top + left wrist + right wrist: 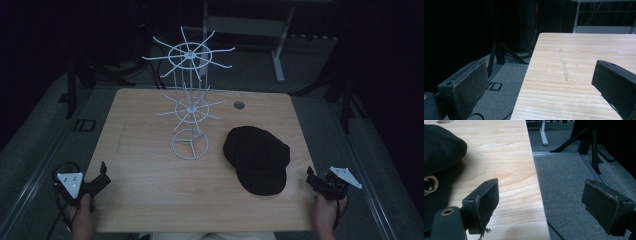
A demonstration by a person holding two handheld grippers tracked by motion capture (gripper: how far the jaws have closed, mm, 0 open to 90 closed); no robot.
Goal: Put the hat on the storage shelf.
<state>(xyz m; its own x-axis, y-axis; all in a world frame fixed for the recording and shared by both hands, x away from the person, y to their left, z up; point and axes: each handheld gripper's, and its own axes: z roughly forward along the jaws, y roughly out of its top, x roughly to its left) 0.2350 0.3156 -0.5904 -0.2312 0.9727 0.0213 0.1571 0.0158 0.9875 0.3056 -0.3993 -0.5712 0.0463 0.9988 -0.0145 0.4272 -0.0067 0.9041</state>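
From the high view, a black cap point(256, 159) lies flat on the right half of the wooden table point(150, 170), just right of the round base of a white wire rack point(190, 107) that stands upright near the table's middle. The left gripper point(103, 176) sits at the table's near-left edge and the right gripper point(311, 179) at its near-right edge, near the cap's brim but apart from it.

In the left gripper view, the two black jaws stand wide apart with nothing between them; one hangs over the grey floor point(501, 100), the other over the bare table top point(564, 82).

In the right gripper view, the jaws are spread wide and hold nothing. The left jaw is over the table edge point(524, 195), the right jaw over the carpet. The cap point(441, 150) lies at the far left, untouched.
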